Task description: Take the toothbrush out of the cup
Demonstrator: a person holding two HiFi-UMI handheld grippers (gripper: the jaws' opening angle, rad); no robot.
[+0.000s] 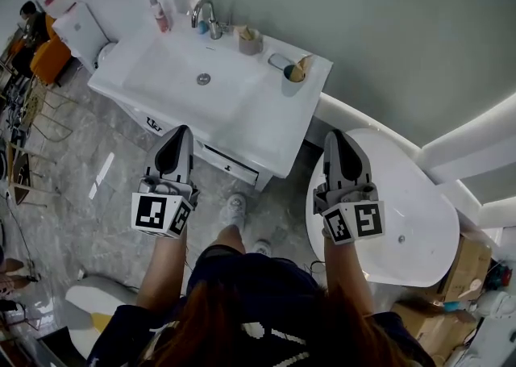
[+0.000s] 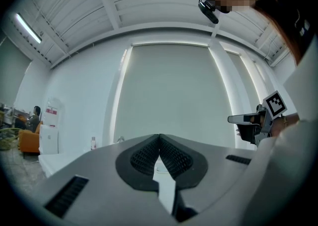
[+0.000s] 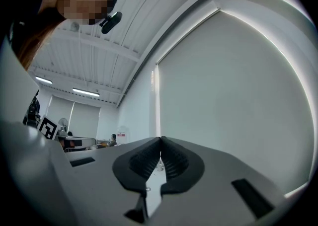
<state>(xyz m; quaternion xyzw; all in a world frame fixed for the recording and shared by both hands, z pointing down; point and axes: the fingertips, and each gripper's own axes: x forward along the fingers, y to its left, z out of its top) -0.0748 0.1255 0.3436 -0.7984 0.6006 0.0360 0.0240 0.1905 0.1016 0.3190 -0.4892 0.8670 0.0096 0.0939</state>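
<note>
Two grippers are held out level ahead of the person, well apart. Jaws of left gripper (image 1: 180,133) are seen fully closed in the left gripper view, ribbed pads meeting at the tip, nothing gripped. Same is seen on right gripper (image 1: 336,138): jaws pressed together, nothing held between them. Marker cube (image 1: 161,214) is carried at rear of left gripper, second cube (image 1: 355,222) at rear of the right one.

White shoe (image 1: 234,209) is seen between the grippers, on grey marbled floor (image 1: 97,196). White freestanding bathtub (image 1: 419,220) is overlapped at its left rim by right gripper in the head view; tub is set just beside the vanity.

White vanity (image 1: 266,135) is located ahead; its front edge is overlapped by left gripper tip in the head view. Drain (image 1: 203,79) is seen mid-basin.

Along the back edge, left to right: pink bottle (image 1: 160,15), chrome faucet (image 1: 206,17), tan cup (image 1: 251,41), soap dish (image 1: 280,60), dark cup (image 1: 292,73). Tan-handled toothbrush (image 1: 304,64) is seen sticking out of the dark cup, tilted right, near the vanity's right rear corner, well apart from both grippers. Tan cup contents are too small to identify.

Grey wall (image 1: 363,27) is seen behind. Far left: water dispenser (image 1: 79,28), seated person (image 1: 32,18), orange chair (image 1: 50,59).
</note>
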